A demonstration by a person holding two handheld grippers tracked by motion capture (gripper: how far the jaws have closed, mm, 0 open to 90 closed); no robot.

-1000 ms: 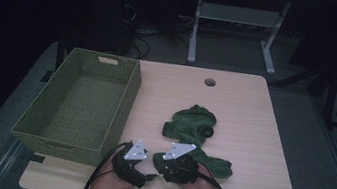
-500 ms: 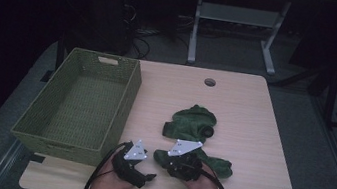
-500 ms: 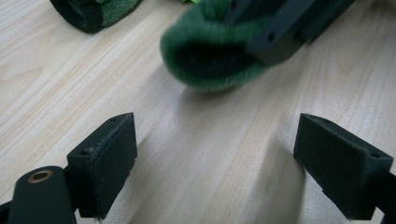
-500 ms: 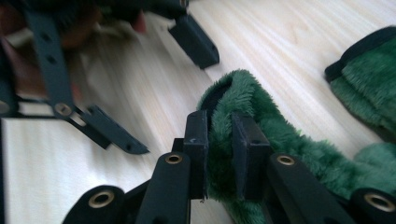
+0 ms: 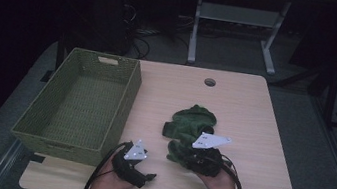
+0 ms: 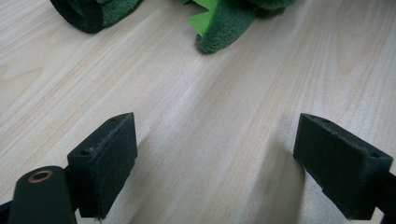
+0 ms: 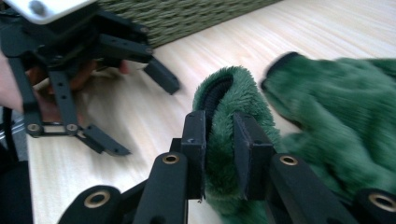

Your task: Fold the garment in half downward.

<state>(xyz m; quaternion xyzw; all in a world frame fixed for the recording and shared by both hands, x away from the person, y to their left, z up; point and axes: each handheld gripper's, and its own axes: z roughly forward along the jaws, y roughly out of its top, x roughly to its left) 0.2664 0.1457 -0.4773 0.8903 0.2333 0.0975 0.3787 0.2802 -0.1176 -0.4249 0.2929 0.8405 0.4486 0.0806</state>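
Observation:
A dark green fleece garment (image 5: pixel 189 125) lies crumpled on the wooden table (image 5: pixel 250 111), right of centre. My right gripper (image 5: pixel 186 159) is at its near edge. In the right gripper view the right gripper (image 7: pixel 219 126) is shut on an upright fold of the garment (image 7: pixel 336 116); its jaws have just been closing, with the fleece between them. My left gripper (image 5: pixel 148 173) rests low near the table's front edge, to the left of the right one. In the left gripper view the left gripper (image 6: pixel 215 140) stands open over bare wood, with the garment (image 6: pixel 224 23) farther ahead.
A woven green basket (image 5: pixel 125 98) stands empty on the table's left side, close behind the left gripper (image 7: pixel 140 114). A round cable hole (image 5: pixel 210 82) sits near the far edge. Beyond the table the floor is dark, with a desk frame (image 5: pixel 195 33).
The right hand has moved right and slightly up, and the garment's near edge has bunched under it. The left hand has stayed in place.

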